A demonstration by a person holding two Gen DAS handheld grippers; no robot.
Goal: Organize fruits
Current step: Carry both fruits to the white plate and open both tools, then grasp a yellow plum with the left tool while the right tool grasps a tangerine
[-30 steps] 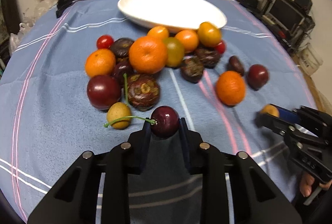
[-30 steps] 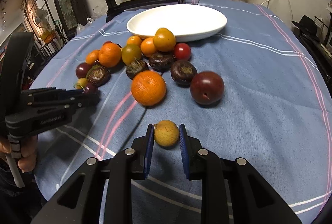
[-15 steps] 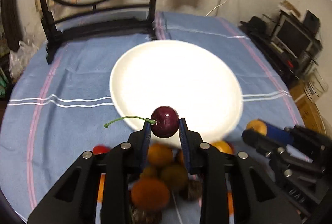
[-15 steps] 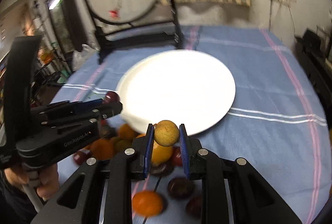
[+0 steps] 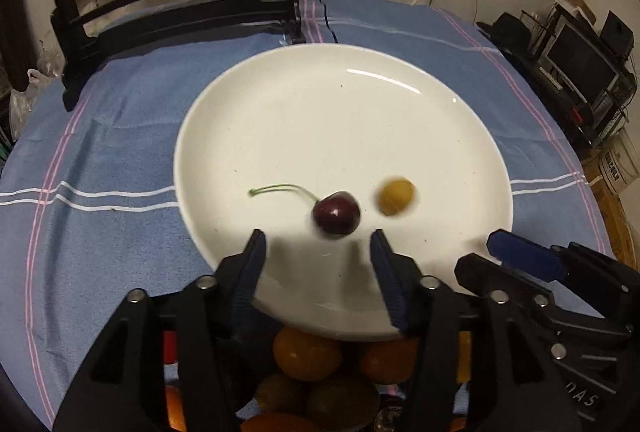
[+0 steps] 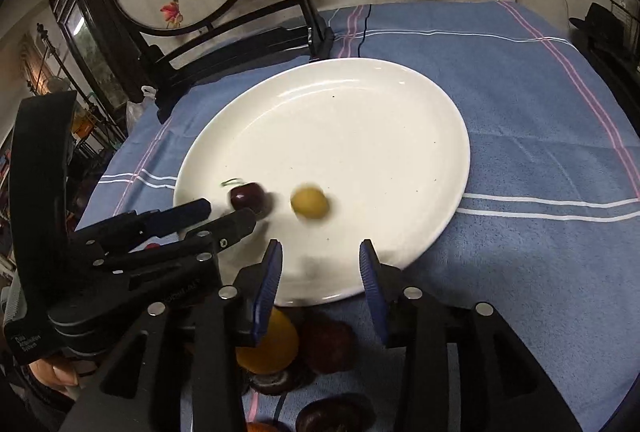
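Note:
A white plate lies on the blue cloth. On its near part rest a dark red cherry with a green stem and a small yellow fruit, both blurred. My left gripper hovers just short of the cherry, its jaws opening with nothing pressed between them. My right gripper stands over the plate's near rim behind the yellow fruit, jaws opening too, nothing between them.
Oranges and dark fruits lie heaped on the cloth under both grippers, near the plate's front rim. A dark wooden chair with a round painted back stands at the table's far side. Electronics crowd the right.
Both grippers travelled from the fruit pile to over the plate and opened. The cherry left the left jaws and the yellow fruit left the right jaws; both now lie on the plate.

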